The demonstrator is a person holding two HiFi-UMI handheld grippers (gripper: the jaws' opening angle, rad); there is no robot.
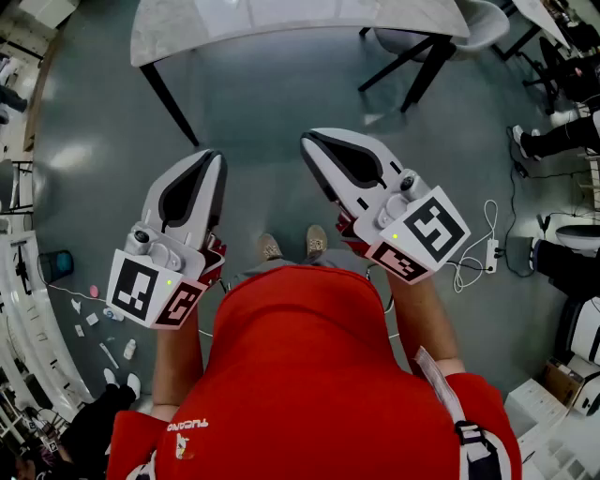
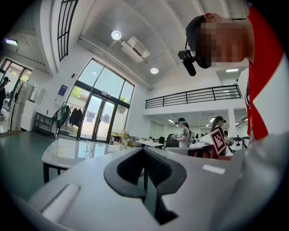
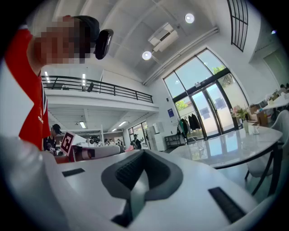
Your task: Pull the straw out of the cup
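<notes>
No cup or straw shows clearly in any view. I hold both grippers level in front of my red shirt, above the grey floor. My left gripper (image 1: pixel 212 157) has its jaws shut, the dark pads meeting in a line with nothing between them (image 2: pixel 144 152). Jaws closed and empty as well, my right gripper (image 1: pixel 313 141) points the same way (image 3: pixel 143 153). A white marble table (image 1: pixel 281 23) stands ahead of both tips. In the right gripper view small items (image 3: pixel 252 128) sit on the table's far end, too small to identify.
A light chair (image 1: pixel 473 26) stands at the table's right end. A power strip with a white cable (image 1: pixel 491 249) lies on the floor at right. Small scraps (image 1: pixel 94 319) litter the floor at left. Other people sit at the right edge and at desks in the distance.
</notes>
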